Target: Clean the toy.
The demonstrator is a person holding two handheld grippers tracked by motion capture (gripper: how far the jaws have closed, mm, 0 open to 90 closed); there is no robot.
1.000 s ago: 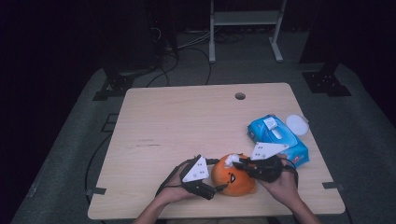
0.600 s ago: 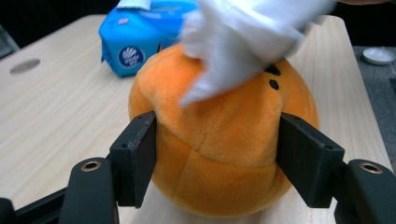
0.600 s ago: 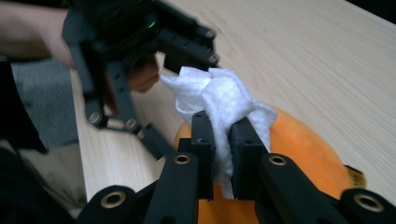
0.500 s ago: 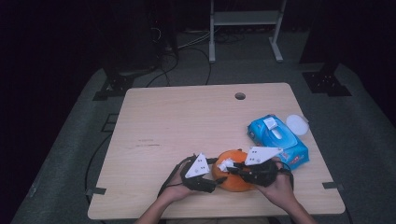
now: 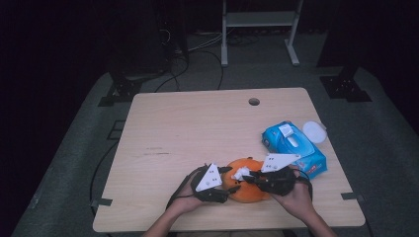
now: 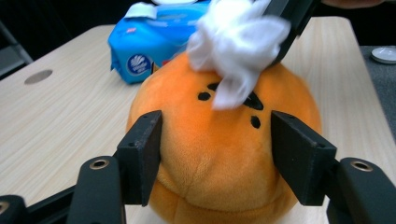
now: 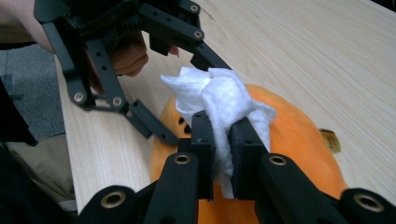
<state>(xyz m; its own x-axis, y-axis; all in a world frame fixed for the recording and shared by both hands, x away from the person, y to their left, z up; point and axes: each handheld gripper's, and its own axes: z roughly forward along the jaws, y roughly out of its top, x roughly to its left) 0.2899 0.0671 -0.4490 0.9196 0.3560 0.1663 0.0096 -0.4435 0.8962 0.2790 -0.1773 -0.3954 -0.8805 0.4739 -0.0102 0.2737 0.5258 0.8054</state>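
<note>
The round orange plush toy with small black markings (image 6: 219, 158) sits on the pale wooden tabletop (image 5: 197, 128) near its front edge, just in front of the blue soft pack of wet wipes (image 5: 294, 148). The left tongs (image 6: 217, 154) straddle the toy from the person's side; their jaws have just been closing with the toy between them, and the pads now rest against its flanks, though how firmly they squeeze the plush is hard to judge. The right tongs (image 7: 223, 140) are clenched on a crumpled white wipe (image 7: 222, 100), which hangs against the top of the toy, over the black markings.

As a judgement, the wiping is at its start or early middle: a wipe is out of the pack and in hand, the toy is steadied, and the wipe touches the top. The sides and underside look not yet reached.

The toy's far side and base are hidden by the tongs and hands. No stain can be made out on the plush. A small white round lid (image 5: 314, 131) lies just beyond the pack.
</note>
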